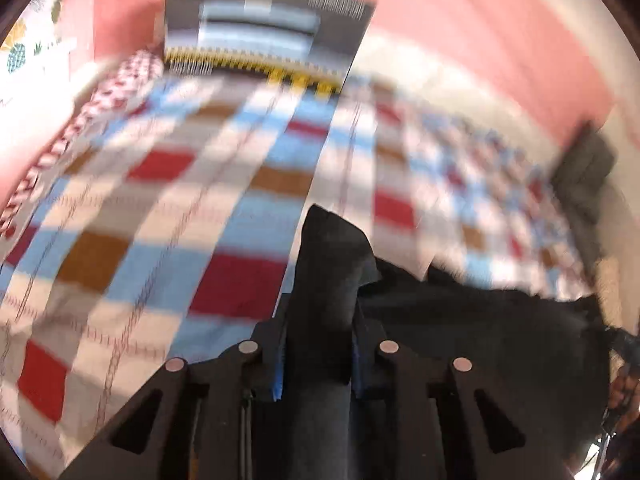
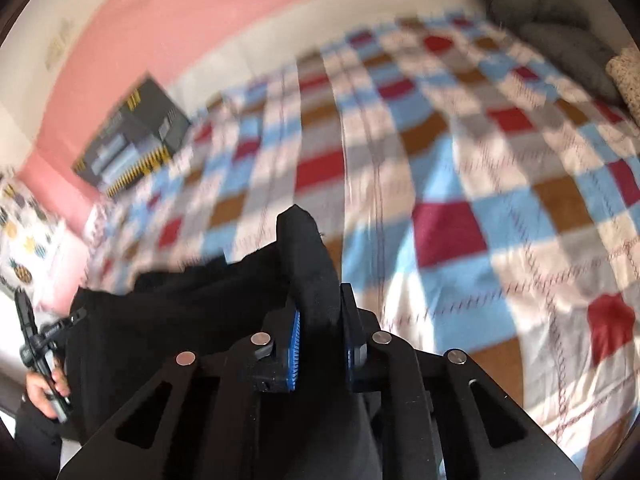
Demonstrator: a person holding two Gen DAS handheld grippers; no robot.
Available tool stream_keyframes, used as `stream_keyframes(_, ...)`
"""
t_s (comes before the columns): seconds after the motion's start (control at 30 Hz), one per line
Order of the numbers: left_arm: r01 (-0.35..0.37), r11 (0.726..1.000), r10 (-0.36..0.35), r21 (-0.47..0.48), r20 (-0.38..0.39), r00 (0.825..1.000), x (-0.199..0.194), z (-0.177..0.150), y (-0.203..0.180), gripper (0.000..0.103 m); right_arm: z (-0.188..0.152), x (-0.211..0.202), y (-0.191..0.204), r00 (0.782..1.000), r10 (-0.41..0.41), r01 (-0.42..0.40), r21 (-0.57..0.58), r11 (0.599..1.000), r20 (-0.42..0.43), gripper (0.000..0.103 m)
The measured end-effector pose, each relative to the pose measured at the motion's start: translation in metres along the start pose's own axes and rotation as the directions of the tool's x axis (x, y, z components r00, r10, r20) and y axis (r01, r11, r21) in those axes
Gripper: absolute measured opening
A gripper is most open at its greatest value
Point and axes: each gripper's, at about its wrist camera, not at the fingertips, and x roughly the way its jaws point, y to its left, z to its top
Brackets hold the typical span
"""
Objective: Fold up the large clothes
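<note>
Both jaws clamped on the black garment [image 2: 168, 320], held over the checked bedspread [image 2: 460, 152].
We have the left gripper [image 1: 318, 344] and right gripper [image 2: 320, 336] each pinching a bunched edge, cloth spanning between them above the bedspread's near side. We'd keep both hands level and the span taut, then lay it flat on the bedspread before creasing.

Motion blur smears the checked bedspread [image 1: 180, 208] and the dark box [image 1: 264, 28] — its print unreadable; the black garment [image 2: 168, 320] runs off the lower edge.
</note>
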Motion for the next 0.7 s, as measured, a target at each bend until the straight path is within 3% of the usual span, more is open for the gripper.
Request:
stream_keyframes(0.1, -0.033, 0.999, 0.032, -0.015, -0.061, 0.998, 0.037, -0.008, 0.004, 0.026, -0.005, 0.035, -0.017, 0.996, -0.064, 0.068, 0.054, 0.996, -0.069, 0.016)
stream_keyframes(0.2, -0.064, 0.997, 0.062, -0.037, -0.055, 0.997, 0.052, -0.017, 0.009, 0.026, -0.015, 0.060, -0.018, 0.988, -0.118, 0.123, 0.050, 0.991, -0.097, 0.016)
stream_keyframes(0.33, -0.056, 0.996, 0.053, -0.066, -0.056, 0.997, 0.059, -0.020, 0.019, 0.028, -0.016, 0.069, -0.022, 0.984, -0.149, 0.153, 0.025, 0.988, -0.102, 0.017)
stream_keyframes(0.53, -0.115, 0.993, 0.112, -0.030, -0.074, 0.991, 0.069, -0.024, 0.011, 0.032, -0.018, 0.071, -0.014, 0.976, -0.189, 0.188, -0.021, 0.982, -0.108, 0.018)
stream_keyframes(0.7, -0.128, 0.991, 0.124, -0.038, -0.099, 0.987, 0.063, -0.016, 0.015, 0.044, -0.012, 0.062, -0.010, 0.971, -0.214, 0.211, -0.034, 0.977, -0.109, 0.024)
